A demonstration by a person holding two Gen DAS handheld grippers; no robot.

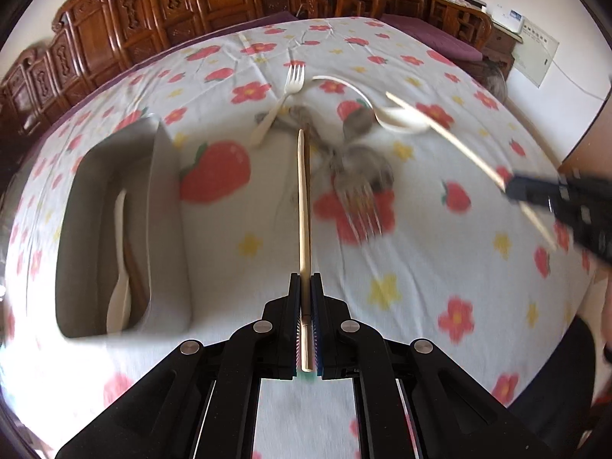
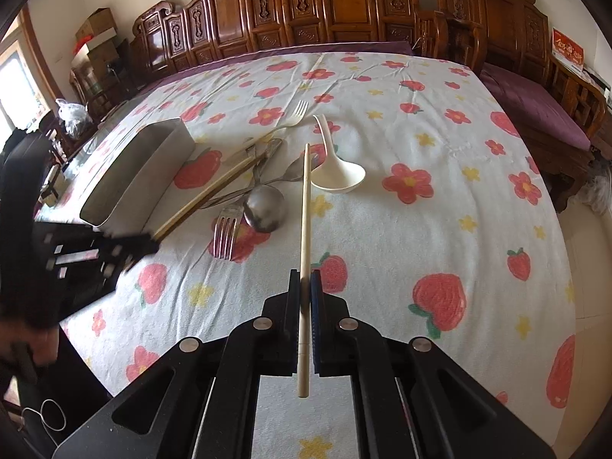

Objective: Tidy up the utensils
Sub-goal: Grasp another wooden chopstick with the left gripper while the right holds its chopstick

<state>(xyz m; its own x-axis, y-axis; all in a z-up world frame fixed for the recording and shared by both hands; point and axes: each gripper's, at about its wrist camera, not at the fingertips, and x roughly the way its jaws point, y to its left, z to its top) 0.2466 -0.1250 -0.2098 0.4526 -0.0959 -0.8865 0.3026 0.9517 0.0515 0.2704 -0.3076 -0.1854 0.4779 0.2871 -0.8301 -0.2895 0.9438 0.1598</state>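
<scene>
My left gripper (image 1: 305,280) is shut on a pale wooden chopstick (image 1: 304,206) that points away over the flowered cloth. My right gripper (image 2: 305,276) is shut on a second pale chopstick (image 2: 305,206). In the right wrist view the left gripper (image 2: 147,246) hangs at the left with its chopstick (image 2: 206,195) slanting beside the grey box (image 2: 130,176). The box (image 1: 168,206) holds a white spoon (image 1: 119,287). On the cloth lie a metal fork (image 2: 226,229), a metal spoon (image 2: 266,208), a white ladle spoon (image 2: 336,178) and a white fork (image 2: 294,114).
A white cloth (image 2: 420,237) with red flowers and strawberries covers the surface. Carved wooden panels (image 2: 344,11) and chairs stand behind it. A purple cushion (image 2: 535,114) lies at the far right. A person's dark sleeve (image 2: 23,267) fills the left edge.
</scene>
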